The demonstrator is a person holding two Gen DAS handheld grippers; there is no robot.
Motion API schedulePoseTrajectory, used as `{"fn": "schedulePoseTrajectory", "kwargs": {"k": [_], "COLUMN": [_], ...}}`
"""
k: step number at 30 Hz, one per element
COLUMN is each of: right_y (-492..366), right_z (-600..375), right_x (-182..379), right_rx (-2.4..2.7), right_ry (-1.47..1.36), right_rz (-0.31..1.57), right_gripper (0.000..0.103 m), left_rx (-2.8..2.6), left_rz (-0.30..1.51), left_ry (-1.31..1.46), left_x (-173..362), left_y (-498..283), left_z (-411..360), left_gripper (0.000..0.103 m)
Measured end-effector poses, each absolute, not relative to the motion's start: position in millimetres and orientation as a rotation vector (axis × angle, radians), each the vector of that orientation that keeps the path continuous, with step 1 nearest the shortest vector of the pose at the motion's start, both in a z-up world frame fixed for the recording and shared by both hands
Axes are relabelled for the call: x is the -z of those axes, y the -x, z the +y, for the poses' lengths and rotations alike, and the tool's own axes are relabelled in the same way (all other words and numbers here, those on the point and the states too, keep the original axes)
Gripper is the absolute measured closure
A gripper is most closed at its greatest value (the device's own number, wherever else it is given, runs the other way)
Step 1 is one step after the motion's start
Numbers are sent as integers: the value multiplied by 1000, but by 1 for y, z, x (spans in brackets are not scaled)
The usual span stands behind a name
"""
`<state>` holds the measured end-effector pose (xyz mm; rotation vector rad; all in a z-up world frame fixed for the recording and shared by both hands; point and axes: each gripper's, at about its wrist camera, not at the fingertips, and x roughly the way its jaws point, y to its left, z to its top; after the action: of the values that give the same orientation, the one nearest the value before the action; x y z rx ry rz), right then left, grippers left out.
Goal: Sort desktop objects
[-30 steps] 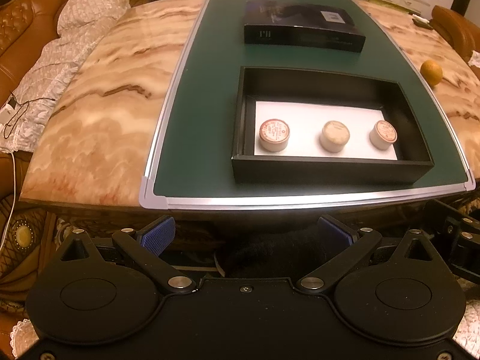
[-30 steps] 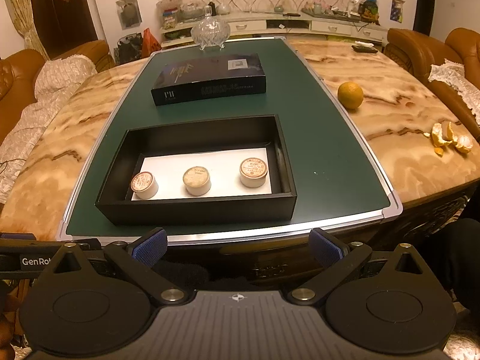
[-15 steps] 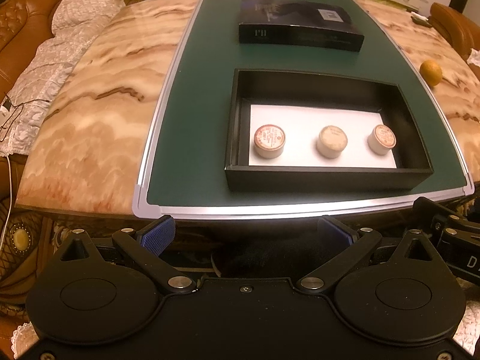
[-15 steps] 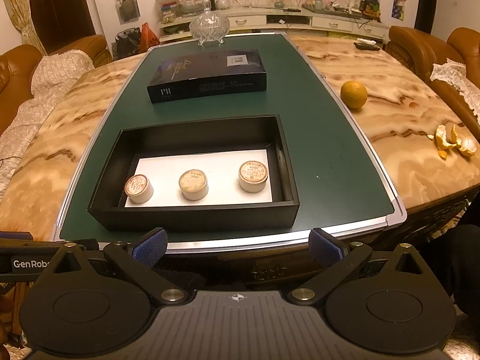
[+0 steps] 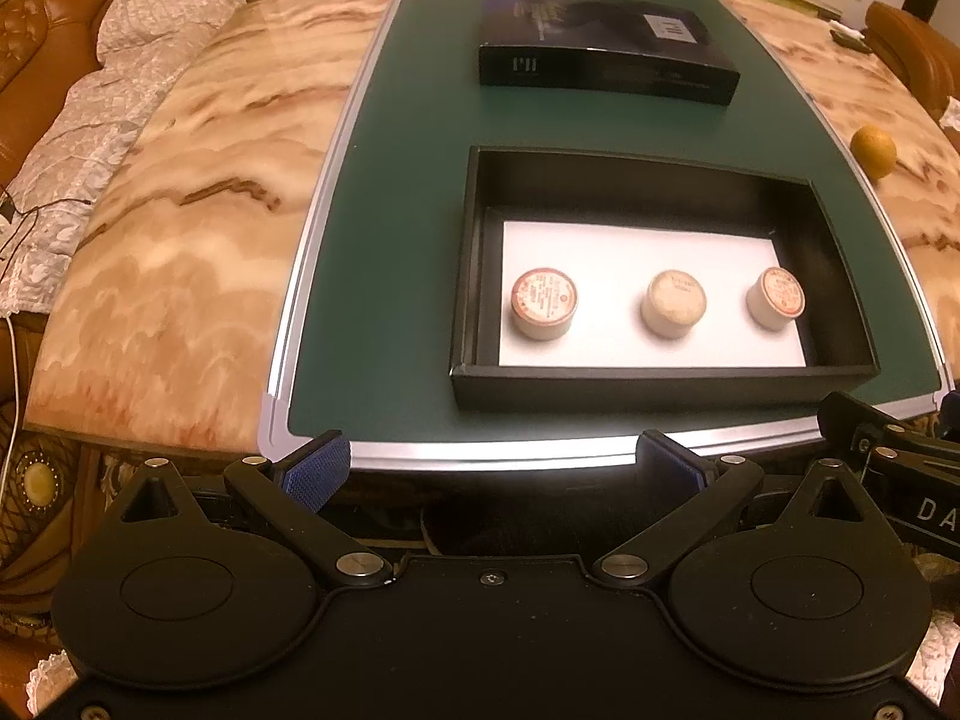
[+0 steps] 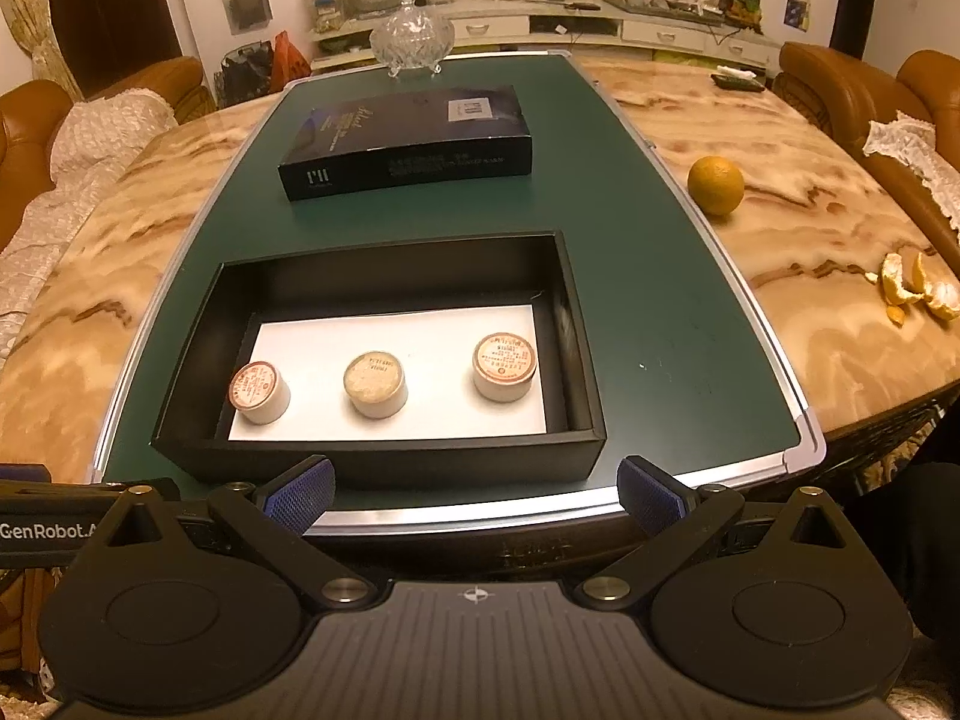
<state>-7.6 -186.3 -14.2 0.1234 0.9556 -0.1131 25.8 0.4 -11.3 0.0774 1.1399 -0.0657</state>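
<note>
An open black tray [image 5: 660, 387] [image 6: 384, 465] with a white liner stands on a green mat [image 5: 390, 240] [image 6: 648, 300]. Three small round white jars stand in a row inside: left [image 5: 544, 302] [image 6: 259, 391], middle [image 5: 673, 303] [image 6: 375, 384], right [image 5: 774, 298] [image 6: 504, 366]. A dark flat box [image 5: 606, 51] [image 6: 408, 141] lies behind the tray. My left gripper [image 5: 492, 471] is open and empty at the mat's near edge. My right gripper [image 6: 474, 495] is open and empty just before the tray's front wall.
A whole orange [image 5: 873, 146] [image 6: 715, 185] and orange peel [image 6: 918, 288] lie on the marble table right of the mat. A glass bowl [image 6: 411, 42] stands at the mat's far end. Brown sofas with lace covers [image 5: 90, 120] flank the table.
Both grippers have moved forward toward the table, so the tray and jars appear nearer. Both stay open. Nothing on the table has moved.
</note>
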Motion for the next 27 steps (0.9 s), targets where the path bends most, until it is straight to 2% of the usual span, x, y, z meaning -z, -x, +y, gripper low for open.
{"fn": "schedulePoseTrajectory", "kwargs": {"k": [27], "right_y": [-44], "right_z": [-189], "right_x": [31], "right_rx": [89], "right_ry": [-85], "right_rz": [970], "right_gripper": [0], "left_rx": [59], "left_rz": [1153], "left_ry": [-60], "left_x": [31], "left_y": [-80], "left_z": [9], "left_gripper": [0]}}
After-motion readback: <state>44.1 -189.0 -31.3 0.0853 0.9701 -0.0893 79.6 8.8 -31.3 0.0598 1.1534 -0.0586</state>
